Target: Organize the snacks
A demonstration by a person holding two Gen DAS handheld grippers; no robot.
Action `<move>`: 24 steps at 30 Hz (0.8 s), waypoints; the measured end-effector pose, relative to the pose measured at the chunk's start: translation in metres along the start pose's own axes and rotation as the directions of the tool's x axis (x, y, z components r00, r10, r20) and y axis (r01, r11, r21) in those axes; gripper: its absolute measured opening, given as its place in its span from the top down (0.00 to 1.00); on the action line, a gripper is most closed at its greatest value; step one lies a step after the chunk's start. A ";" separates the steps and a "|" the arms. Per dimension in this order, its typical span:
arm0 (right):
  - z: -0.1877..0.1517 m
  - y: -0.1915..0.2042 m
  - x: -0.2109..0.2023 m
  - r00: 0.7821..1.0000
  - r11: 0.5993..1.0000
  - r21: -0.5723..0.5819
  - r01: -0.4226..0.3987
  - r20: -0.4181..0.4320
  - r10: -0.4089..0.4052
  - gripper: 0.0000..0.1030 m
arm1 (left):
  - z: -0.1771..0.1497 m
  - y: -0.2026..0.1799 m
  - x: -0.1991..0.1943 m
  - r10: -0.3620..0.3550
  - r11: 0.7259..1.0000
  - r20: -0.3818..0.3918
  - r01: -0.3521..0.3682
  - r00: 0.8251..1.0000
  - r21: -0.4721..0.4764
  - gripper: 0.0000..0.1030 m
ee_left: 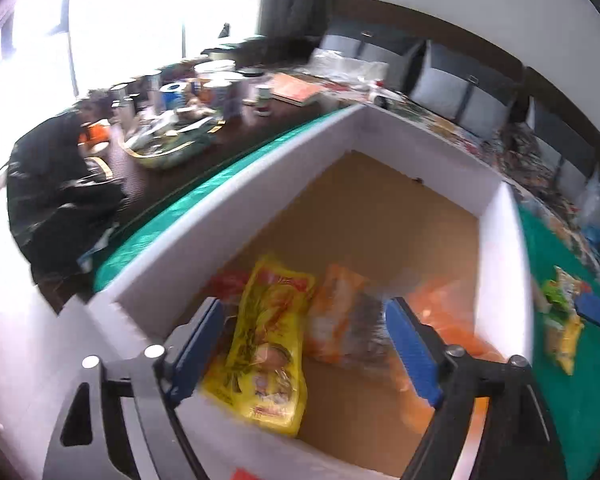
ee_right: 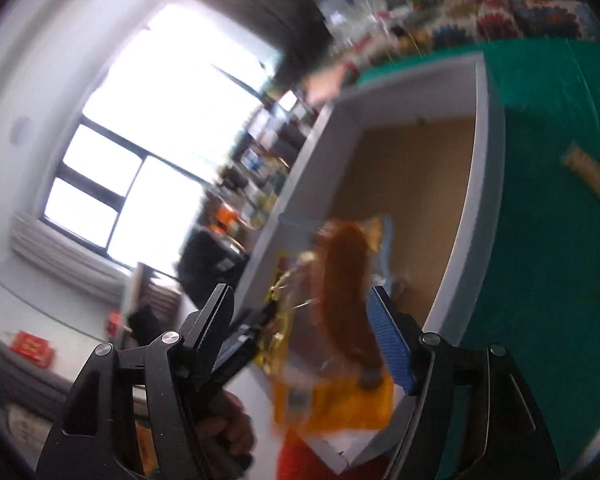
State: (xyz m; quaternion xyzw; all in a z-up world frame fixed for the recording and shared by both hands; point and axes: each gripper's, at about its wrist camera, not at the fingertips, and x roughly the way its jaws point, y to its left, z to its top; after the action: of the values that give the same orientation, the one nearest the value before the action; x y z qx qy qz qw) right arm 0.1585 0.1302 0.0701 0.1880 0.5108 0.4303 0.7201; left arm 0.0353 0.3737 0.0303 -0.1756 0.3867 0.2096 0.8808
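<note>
Both black two-finger grippers with blue ribbed pads, left [ee_left: 304, 344] and right [ee_right: 300, 344], stand released over the white-walled, cardboard-floored box [ee_left: 500, 264] on the green cloth. Beneath them, the yellow crinkled packet [ee_left: 260, 344] lies inside and a blurred brown-and-orange packet [ee_right: 340, 320] seems to be dropping in. That reads as a drop-off step; next comes the green-and-yellow packet [ee_left: 562, 316] outside the box.

White-walled box [ee_left: 380, 136] with a plain brown floor, on a green cloth [ee_left: 568, 364]. Inside the box: a yellow packet [ee_left: 268, 344] with red print and an orange packet [ee_left: 336, 312]. Beyond the box, a multicoloured patterned cloth [ee_left: 440, 120]. Gripper pads [ee_left: 412, 348] ribbed blue.
</note>
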 end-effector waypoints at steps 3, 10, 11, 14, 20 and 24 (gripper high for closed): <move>-0.010 -0.009 -0.001 0.997 0.997 -0.044 0.071 0.022 -0.070 0.29 | -0.012 0.003 -0.008 0.002 1.000 0.022 -0.002 1.000 -0.007 0.14; -0.058 -0.111 -0.071 0.829 0.795 -0.240 0.557 0.223 -0.513 0.30 | -0.028 -0.068 -0.045 -0.140 0.988 0.076 0.135 0.987 0.077 0.02; -0.067 -0.137 -0.082 0.780 0.748 -0.226 0.624 0.237 -0.579 0.30 | -0.030 -0.083 -0.050 -0.171 0.981 0.077 0.163 0.982 0.101 0.02; -0.097 -0.218 -0.134 0.645 0.639 -0.109 0.762 0.223 -0.731 0.31 | -0.039 -0.138 -0.063 -0.274 0.949 0.051 0.261 0.960 0.179 0.01; -0.136 -0.310 -0.240 0.487 0.522 0.151 0.840 0.215 -0.846 0.30 | -0.085 -0.254 -0.047 -0.380 0.869 -0.110 0.396 0.918 0.299 0.00; -0.146 -0.334 -0.273 0.458 0.499 0.231 0.835 0.210 -0.864 0.30 | -0.118 -0.303 -0.004 -0.333 0.865 -0.204 0.385 0.920 0.322 0.00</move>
State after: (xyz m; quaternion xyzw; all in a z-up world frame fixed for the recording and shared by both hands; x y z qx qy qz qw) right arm 0.1411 -0.3031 -0.0696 0.0048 0.4410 -0.0445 0.8964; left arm 0.1140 0.0597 0.0017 -0.0969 0.4402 -0.0447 0.8915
